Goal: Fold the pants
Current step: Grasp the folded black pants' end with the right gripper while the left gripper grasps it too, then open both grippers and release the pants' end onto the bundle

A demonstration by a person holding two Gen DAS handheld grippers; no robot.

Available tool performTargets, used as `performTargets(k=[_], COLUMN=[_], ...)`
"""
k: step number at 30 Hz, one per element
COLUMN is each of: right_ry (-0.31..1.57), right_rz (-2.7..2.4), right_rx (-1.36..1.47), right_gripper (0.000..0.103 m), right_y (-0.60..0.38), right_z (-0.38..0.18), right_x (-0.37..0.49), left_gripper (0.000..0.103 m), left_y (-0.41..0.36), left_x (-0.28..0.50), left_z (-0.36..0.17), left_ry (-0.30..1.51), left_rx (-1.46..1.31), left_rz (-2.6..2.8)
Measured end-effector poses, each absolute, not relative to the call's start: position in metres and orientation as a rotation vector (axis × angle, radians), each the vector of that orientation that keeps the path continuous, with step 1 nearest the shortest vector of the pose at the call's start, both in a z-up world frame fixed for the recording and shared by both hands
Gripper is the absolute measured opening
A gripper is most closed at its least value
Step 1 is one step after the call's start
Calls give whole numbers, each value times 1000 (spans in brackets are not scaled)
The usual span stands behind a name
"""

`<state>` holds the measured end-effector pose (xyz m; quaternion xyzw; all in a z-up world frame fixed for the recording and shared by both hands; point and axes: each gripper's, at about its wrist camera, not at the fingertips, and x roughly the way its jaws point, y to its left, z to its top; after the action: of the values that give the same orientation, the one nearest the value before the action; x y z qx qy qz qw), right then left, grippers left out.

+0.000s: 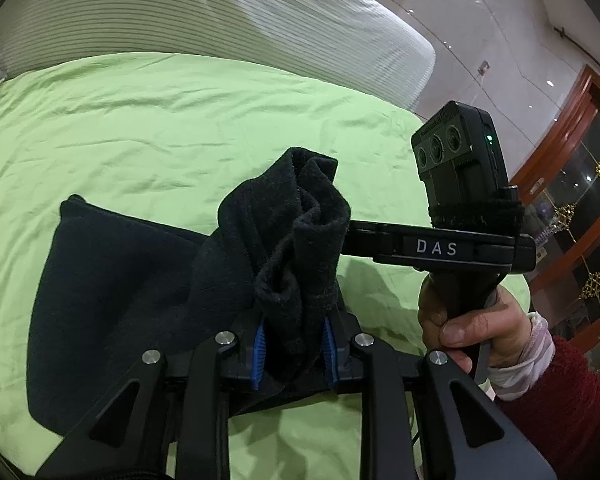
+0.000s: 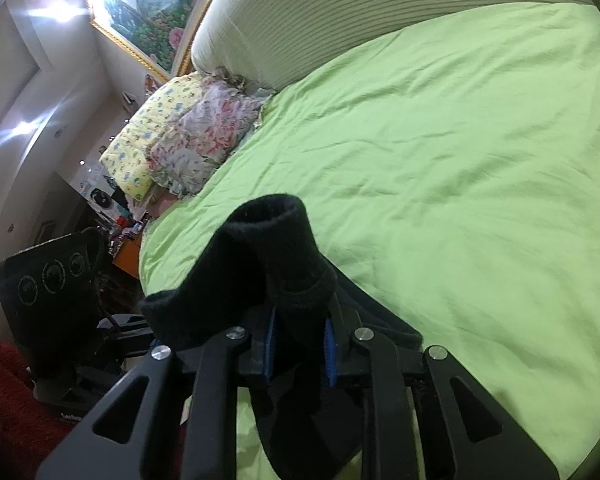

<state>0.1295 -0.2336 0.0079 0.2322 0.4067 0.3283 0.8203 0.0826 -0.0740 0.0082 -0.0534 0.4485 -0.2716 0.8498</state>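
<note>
The black pants (image 1: 112,280) lie partly on the green bed sheet (image 1: 180,120), with one bunched end raised. My left gripper (image 1: 294,344) is shut on that bunch, and the fabric fills the gap between its blue pads (image 1: 260,344). A person's hand (image 1: 480,328) holds the right gripper's handle; its fingers reach into the same bunch from the right. In the right wrist view, my right gripper (image 2: 300,346) is shut on a thick fold of the pants (image 2: 268,260), which stands up over its fingers and hangs below them. The fingertips of both grippers are hidden by cloth.
The green sheet (image 2: 460,160) spreads wide beyond the pants. A striped white headboard (image 1: 220,12) runs along the far side. Floral pillows (image 2: 188,132) lie at the bed's corner. A wooden glass cabinet (image 1: 572,200) stands off the bed's right edge.
</note>
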Motion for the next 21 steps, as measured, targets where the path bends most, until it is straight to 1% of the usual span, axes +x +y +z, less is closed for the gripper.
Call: performTargets(k=[1,2,4,6,7,11,13,15,16,17,18,19,20,21], right_ry=[870,873,880,889,892,903,906,897,892,885,879,876,869,861], right_rz=[677,654,619,576,552,436,389,348,334,319,297,280,264,255], right_rx=[486,478,464,441,427,418,434,473,483,492,506,522,548,564], right_gripper=[29,31,33,33,33,33,33,34,37,43,47,53,56,56], right_y=[-236,-238,-243,-247,-248,-259,-263,-270,-273,-275,-278,-278,-282,-282], right_z=[8,9,10,9,9,9,10,12,13,14,15,16,17,17], right_x=[128,127,124,119,115,102,95,86,82,79,75,71,67,64], left_gripper=[24,25,26,30,33,54,61,64,66,68,69,69,69,69], left_y=[-74,-75,-78,-83,-86,-93,-96,-98,-98,-96,-95,-92,-88,-85], left_x=[82,82,82,81,80,76,72,69,68,67,67,67,67,67], left_z=[7,5,2,0,-3,-8,-9,-10,-9,-10,-10,-9,-9,-9], left_ry=[943,944,947,943,942,942,937,934,936,944,952,960,971,977], left_rx=[-112,-110,-102,-82,-74,-64,-57,-43,-43,-51,-62,-78,-99,-111], left_rz=[-582,-588,-609,-618,-630,-670,-691,-704,-709,-717,-724,-733,-742,-745])
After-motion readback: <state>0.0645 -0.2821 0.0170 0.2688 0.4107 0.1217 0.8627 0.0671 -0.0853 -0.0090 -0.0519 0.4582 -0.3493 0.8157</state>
